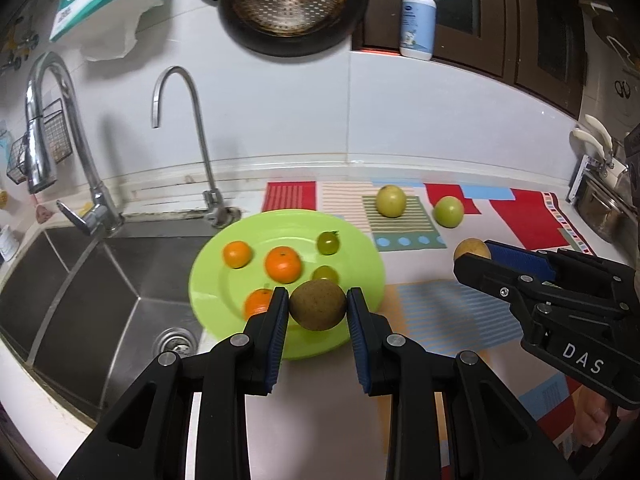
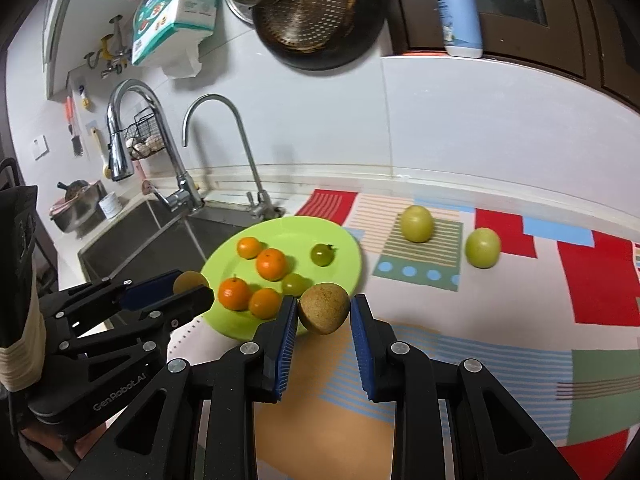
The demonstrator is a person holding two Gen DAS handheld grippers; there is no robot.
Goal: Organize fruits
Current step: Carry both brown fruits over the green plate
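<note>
Each gripper clamps a brown kiwi: the left gripper [image 1: 318, 306] holds its kiwi [image 1: 318, 304] over the green plate's [image 1: 224, 240] near rim, the right gripper [image 2: 324, 310] holds its kiwi [image 2: 324, 307] just right of it (oranges [image 2: 272, 264] crowd ahead). Both should lower onto bare plate before releasing.
</note>
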